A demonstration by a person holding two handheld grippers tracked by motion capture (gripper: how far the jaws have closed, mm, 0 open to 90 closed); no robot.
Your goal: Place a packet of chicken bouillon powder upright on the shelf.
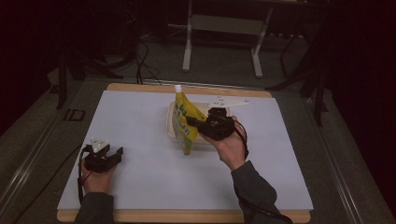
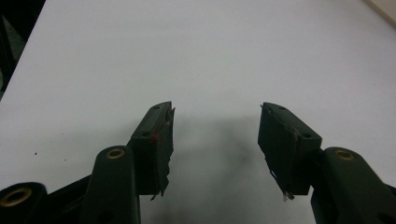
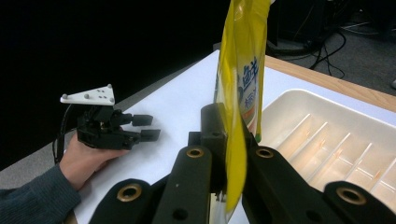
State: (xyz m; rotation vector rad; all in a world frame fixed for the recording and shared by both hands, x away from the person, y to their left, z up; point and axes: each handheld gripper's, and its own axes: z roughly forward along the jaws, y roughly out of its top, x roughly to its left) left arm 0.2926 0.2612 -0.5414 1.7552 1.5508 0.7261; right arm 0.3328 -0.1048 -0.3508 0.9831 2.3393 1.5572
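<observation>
Right gripper [image 1: 198,125]: jaws pinching the yellow pouch [image 1: 184,123], holding it upright over the white tray [image 1: 171,131], centre of the table [image 1: 140,140]. Step judged: carrying; next, lowering into the tray. Left gripper [image 1: 114,153]: resting spread at 8 o'clock, holding nothing.

The left claw [image 2: 215,140] hangs over the white sheet [image 2: 196,51] that covers the table, its two black jaws standing well apart with nothing between them. Frayed tape edges the inner faces of the pads [image 2: 164,140], and a soft shadow lies on the sheet below the gap. A strip of pale wood [image 2: 385,9] shows at the top right corner.
</observation>
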